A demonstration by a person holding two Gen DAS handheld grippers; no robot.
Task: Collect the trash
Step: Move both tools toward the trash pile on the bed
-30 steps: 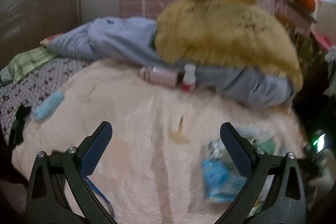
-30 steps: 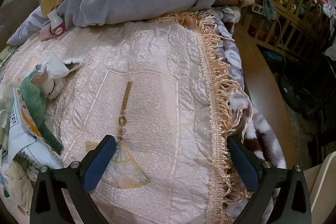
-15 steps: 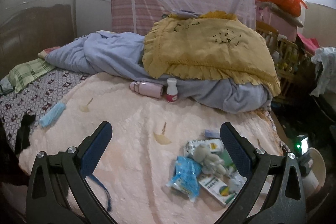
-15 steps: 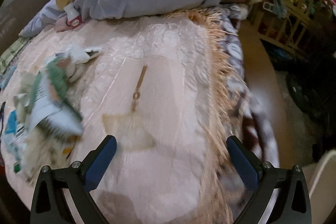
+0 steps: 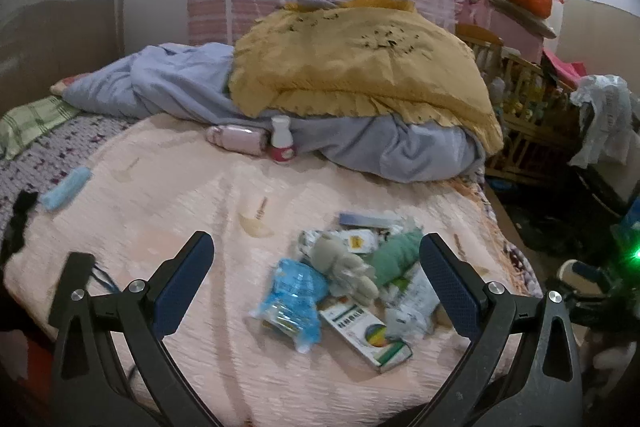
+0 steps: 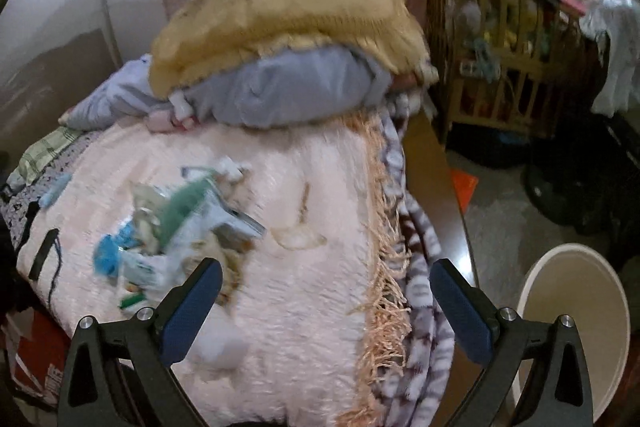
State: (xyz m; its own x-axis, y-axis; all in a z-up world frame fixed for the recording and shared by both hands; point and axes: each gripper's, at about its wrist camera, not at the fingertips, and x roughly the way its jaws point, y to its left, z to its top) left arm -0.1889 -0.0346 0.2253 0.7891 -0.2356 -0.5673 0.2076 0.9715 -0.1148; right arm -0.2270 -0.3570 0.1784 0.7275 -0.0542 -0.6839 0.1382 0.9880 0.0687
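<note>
A heap of trash lies on the pink bedspread: a blue plastic wrapper, a white and green carton, crumpled beige paper and a green wad. My left gripper hangs open just short of the heap, fingers either side of it, nothing held. In the right wrist view the same trash heap appears blurred at left. My right gripper is open and empty over the bedspread, right of the heap. A cream bin stands on the floor at lower right.
A yellow blanket over a grey-blue quilt fills the bed's far side, with a pink bottle and a small white bottle against it. A light blue cloth lies far left. A wooden crib stands beyond the bed.
Both grippers have pulled back and up from the bed. The trash heap now sits lower and smaller between the left fingers, and the cream bin has come into the right wrist view.
</note>
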